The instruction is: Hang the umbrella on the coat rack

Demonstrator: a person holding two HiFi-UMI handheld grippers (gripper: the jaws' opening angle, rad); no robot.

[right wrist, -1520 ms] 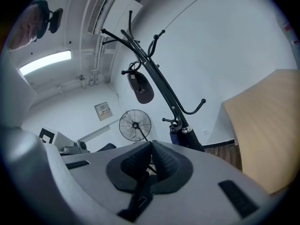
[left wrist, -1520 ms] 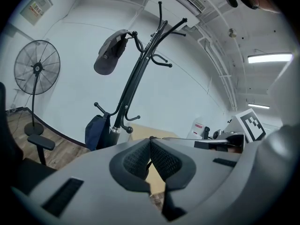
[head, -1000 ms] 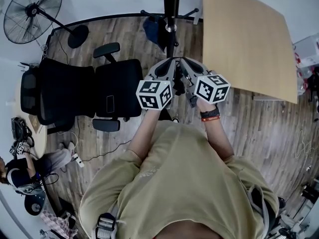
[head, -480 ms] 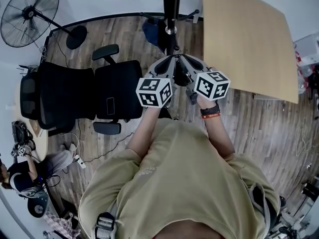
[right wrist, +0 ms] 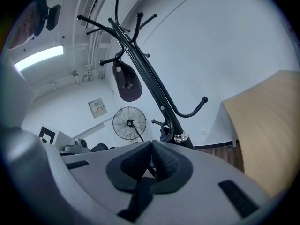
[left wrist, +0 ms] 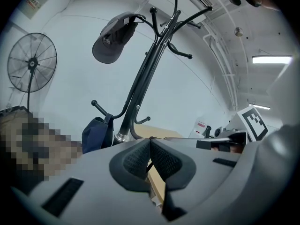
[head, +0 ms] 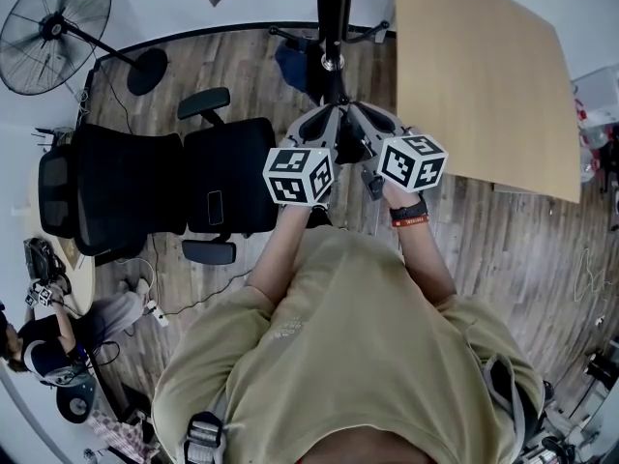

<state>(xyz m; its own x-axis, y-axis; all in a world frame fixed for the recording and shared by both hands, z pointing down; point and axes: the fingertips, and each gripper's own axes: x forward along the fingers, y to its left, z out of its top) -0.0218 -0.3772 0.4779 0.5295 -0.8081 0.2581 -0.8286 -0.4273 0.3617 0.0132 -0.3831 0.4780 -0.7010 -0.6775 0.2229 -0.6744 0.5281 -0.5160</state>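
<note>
My left gripper (left wrist: 150,146) has its ribbed pads pressed tight together, with a thin dark cord showing in the seam and trailing below. The right gripper (right wrist: 152,148) is clamped the same way, and a dark strip hangs beneath its pads. From the head view I see a dark bundle wedged between the two gripper noses, and I take it to be the umbrella (head: 350,151). The detail there is poor, so I read both pinches as being on its strap without full certainty. The two grippers sit side by side, nearly touching, each cube showing black-and-white square markers.

The umbrella lies just short of the coat rack (left wrist: 146,70), whose black pole rises straight ahead of both sets of jaws. A dark cap (left wrist: 112,39) hangs on an upper hook; it carries a small emblem I cannot read. A blue bag (left wrist: 96,132) hangs on a low hook beside the pole. A wall notice (right wrist: 97,108) has print too small to make out.

Further out are a standing fan (left wrist: 32,62), a black office chair (head: 184,177) to my left and a wooden table (head: 484,75) to my right.
</note>
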